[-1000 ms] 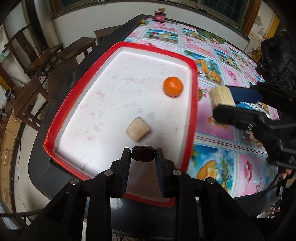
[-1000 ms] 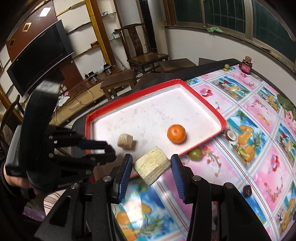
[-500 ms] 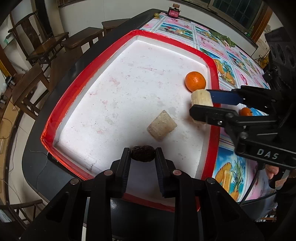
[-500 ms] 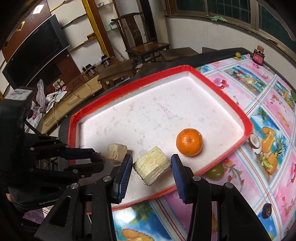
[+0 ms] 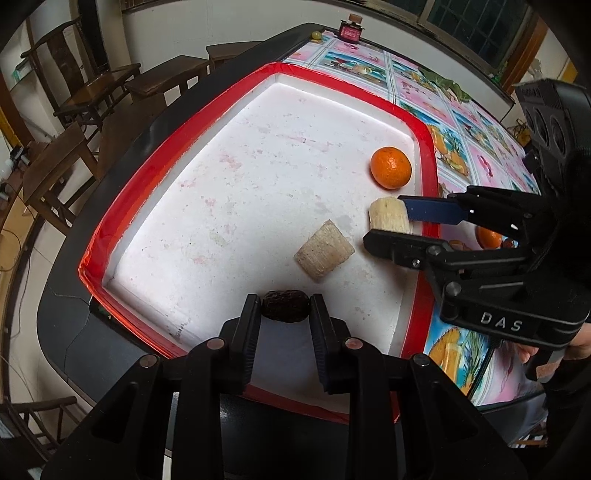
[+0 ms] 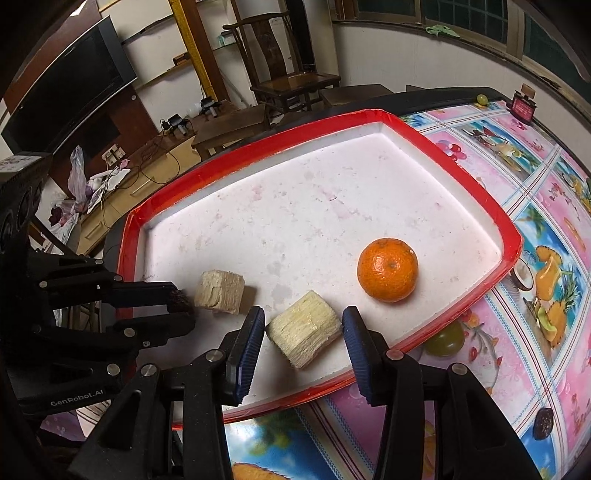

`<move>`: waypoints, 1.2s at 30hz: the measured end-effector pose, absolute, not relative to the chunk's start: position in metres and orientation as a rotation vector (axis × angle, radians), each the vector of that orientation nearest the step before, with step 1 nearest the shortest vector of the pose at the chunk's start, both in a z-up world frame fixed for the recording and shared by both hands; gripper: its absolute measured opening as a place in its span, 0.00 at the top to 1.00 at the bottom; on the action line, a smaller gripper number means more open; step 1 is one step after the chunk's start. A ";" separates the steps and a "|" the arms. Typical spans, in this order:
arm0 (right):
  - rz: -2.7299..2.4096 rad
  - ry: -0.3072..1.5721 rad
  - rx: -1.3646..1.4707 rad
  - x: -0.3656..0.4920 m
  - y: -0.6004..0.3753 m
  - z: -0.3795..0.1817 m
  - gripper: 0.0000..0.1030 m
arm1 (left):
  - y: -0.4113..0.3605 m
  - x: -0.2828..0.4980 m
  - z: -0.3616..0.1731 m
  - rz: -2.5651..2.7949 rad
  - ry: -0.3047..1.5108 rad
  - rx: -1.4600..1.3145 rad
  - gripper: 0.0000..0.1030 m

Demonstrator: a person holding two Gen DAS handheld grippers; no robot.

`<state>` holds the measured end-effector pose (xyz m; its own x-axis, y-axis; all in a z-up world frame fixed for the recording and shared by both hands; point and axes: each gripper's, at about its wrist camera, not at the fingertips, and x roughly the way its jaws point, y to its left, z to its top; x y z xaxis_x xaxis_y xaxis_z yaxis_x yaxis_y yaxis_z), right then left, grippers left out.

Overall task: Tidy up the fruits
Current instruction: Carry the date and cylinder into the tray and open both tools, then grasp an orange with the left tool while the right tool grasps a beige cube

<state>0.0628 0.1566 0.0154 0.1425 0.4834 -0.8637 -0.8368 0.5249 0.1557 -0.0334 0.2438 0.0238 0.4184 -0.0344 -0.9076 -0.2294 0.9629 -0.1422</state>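
A white tray with a red rim [image 5: 177, 140] [image 6: 406, 129] holds an orange [image 5: 390, 168] [image 6: 387, 269] and a pale sugarcane chunk [image 5: 324, 254] [image 6: 219, 291]. My left gripper [image 5: 285, 306] is shut on a dark wrinkled date [image 5: 285, 312] just above the tray's near corner. In the right wrist view it comes in from the left, beside that chunk. My right gripper [image 6: 301, 319] [image 5: 388, 223] is low in the tray, its jaws opening. A second sugarcane chunk [image 6: 303, 338] [image 5: 388, 219] rests on the tray floor between its blue pads, with small gaps either side.
Outside the tray, a green fruit [image 6: 443, 338], another dark date [image 6: 543, 422] and a second orange [image 5: 488, 236] lie on the fruit-print tablecloth [image 6: 546, 206]. A small red jar [image 5: 351, 31] stands at the far end. Wooden chairs [image 5: 92, 88] surround the table.
My right gripper carried the sugarcane chunk from over the tablecloth down into the tray, and its jaws have widened off it. My left gripper sank slightly, still holding the date.
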 end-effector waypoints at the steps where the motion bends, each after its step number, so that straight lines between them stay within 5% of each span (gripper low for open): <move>1: 0.993 1.047 -0.409 0.061 0.157 0.016 0.53 | 0.244 -0.034 0.024 0.122 1.136 -0.268 0.76; 3: 1.002 1.052 -0.402 0.060 0.158 0.017 0.45 | 0.246 -0.038 0.024 0.116 1.133 -0.284 0.70; 5: 0.998 1.054 -0.404 0.058 0.158 0.020 0.41 | 0.246 -0.041 0.026 0.112 1.121 -0.291 0.47; 7: 0.994 1.047 -0.411 0.056 0.156 0.025 0.41 | 0.246 -0.043 0.030 0.107 1.107 -0.300 0.43; 15: 1.000 1.019 -0.361 0.048 0.135 0.050 0.27 | 0.250 -0.053 0.043 0.130 1.077 -0.322 0.41; 36: 0.976 0.980 -0.361 0.016 0.079 0.089 0.17 | 0.222 -0.055 0.066 0.093 1.055 -0.273 0.34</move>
<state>0.0165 0.0787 0.0891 0.1955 0.5274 -0.8268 -0.8247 0.5446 0.1524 -0.0554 0.2222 0.0659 0.4925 -0.0548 -0.8686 -0.2061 0.9623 -0.1776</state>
